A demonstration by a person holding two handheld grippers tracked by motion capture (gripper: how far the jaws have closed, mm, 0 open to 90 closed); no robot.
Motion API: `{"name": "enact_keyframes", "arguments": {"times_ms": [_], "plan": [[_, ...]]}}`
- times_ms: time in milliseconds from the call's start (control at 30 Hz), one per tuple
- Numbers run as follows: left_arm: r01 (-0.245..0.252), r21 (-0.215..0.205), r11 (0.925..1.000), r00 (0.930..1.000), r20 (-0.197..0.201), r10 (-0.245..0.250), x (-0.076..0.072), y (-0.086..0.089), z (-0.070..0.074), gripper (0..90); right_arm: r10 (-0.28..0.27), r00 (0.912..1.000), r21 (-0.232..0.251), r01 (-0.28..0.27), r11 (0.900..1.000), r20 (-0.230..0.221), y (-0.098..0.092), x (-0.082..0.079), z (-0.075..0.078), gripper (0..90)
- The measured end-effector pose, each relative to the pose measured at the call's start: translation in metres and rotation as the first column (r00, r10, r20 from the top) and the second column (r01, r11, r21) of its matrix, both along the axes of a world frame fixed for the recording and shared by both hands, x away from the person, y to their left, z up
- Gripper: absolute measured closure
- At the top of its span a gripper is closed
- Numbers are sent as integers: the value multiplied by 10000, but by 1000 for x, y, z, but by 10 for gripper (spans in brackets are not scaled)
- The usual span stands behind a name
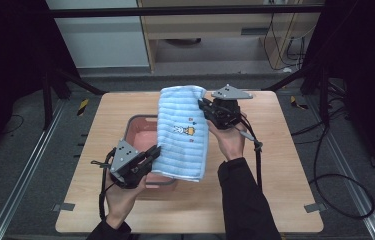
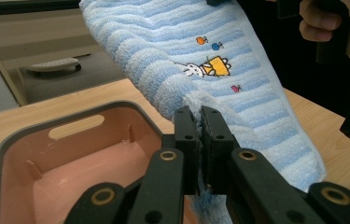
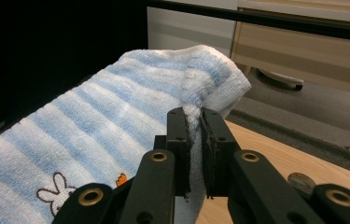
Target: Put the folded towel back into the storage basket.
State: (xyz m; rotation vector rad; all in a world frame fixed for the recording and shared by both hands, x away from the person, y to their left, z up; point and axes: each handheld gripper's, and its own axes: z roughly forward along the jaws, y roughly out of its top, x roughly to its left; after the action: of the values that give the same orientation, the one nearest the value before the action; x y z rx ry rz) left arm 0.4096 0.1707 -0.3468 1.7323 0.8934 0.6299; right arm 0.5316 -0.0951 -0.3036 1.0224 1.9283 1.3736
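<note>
L gripper [image 1: 154, 153]: your jaws clamp towel [image 1: 182, 132] near edge | R gripper [image 1: 203, 105]: clamps far corner | towel stretched over pink basin [image 1: 136, 123] on table [image 1: 275, 165]

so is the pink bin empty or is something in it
Empty as far as shows: the pink bin has a bare floor in the left gripper view; the towel hangs above it, hiding part from overhead.
</note>
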Motion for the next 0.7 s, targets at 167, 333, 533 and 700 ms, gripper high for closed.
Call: {"name": "enact_keyframes", "arguments": {"times_ms": [167,333,533,700], "plan": [[-222,-49,9997,9997,-84,221,3,11,-1,860,134,9999,-37,-134,9999,-36,12,6,0,830],[-388,-94,9992,9992,-135,386,6,20,-2,860,277,9996,-63,-277,9996,-71,25,11,-2,830],[-581,-91,9983,9981,-195,579,9,30,-3,860,386,9992,-80,-387,9992,-127,36,18,-1,830],[-769,-84,9970,9967,-249,767,12,39,-5,860,501,9987,-107,-502,9987,-134,47,23,-2,830]]}}
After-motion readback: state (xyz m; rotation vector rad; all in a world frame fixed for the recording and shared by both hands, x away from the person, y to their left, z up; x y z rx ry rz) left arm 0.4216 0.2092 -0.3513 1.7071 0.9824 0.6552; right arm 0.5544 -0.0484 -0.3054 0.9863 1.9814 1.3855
